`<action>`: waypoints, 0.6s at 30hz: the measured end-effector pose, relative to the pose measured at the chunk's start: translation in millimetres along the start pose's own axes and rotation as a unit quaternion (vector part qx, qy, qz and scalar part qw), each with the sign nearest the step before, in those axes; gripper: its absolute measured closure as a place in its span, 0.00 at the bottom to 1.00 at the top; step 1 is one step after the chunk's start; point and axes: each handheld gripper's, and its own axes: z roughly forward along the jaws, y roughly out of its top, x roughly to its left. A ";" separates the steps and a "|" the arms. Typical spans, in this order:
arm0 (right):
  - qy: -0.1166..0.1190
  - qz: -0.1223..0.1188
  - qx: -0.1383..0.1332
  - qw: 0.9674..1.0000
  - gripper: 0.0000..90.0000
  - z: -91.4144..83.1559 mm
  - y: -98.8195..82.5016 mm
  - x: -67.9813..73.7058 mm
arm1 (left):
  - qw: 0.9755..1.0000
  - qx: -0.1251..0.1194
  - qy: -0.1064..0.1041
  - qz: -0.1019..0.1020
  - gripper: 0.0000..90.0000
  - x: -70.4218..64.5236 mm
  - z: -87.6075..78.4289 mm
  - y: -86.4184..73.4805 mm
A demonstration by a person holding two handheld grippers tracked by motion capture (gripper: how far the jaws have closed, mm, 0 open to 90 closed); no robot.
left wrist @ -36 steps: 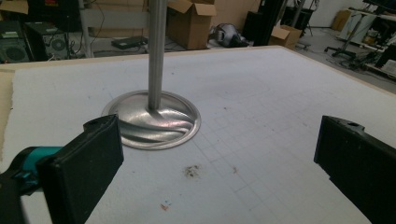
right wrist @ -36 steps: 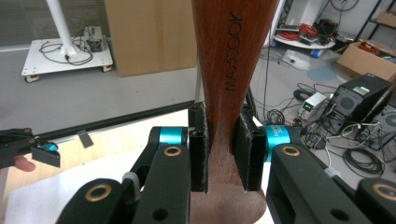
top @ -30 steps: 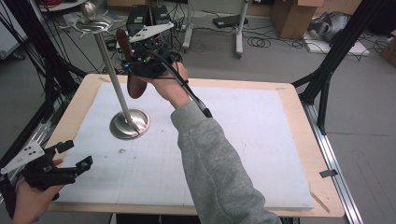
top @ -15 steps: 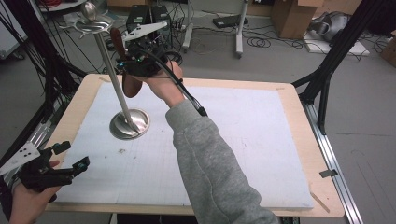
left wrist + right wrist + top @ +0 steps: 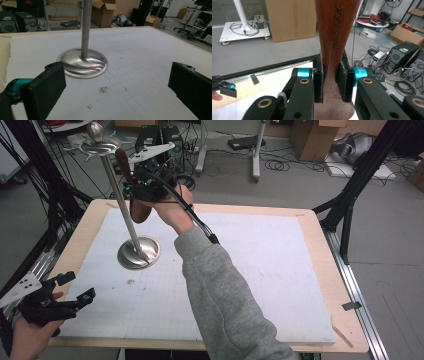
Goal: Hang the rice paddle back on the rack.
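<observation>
While the right gripper (image 5: 134, 187) hangs high over the table's eleven o'clock corner, its jaws are clamped on a brown wooden utensil (image 5: 131, 190) held nearly upright, its broad end pointing down just beside the pole of a metal stand (image 5: 138, 252). Seen from the right gripper view, the pads pinch the wooden utensil's narrowing neck, lettering running up its handle. That metal stand has a round, shiny base resting on the white mat (image 5: 260, 270) at about ten o'clock, and a rack at its top. At seven o'clock, off the table edge, the left gripper (image 5: 75, 290) rests with jaws spread wide apart, holding nothing, well apart from the base.
</observation>
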 end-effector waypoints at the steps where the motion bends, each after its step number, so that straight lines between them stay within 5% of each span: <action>1: -0.002 0.002 0.000 1.000 0.86 0.3 0.4 0.2 | 1.000 0.000 0.001 0.000 0.02 0.1 -0.3 0.1; 18: -0.015 -0.003 0.003 1.000 0.86 6.0 3.5 1.3 | 1.000 0.000 0.002 -0.002 0.02 1.6 -3.1 -0.9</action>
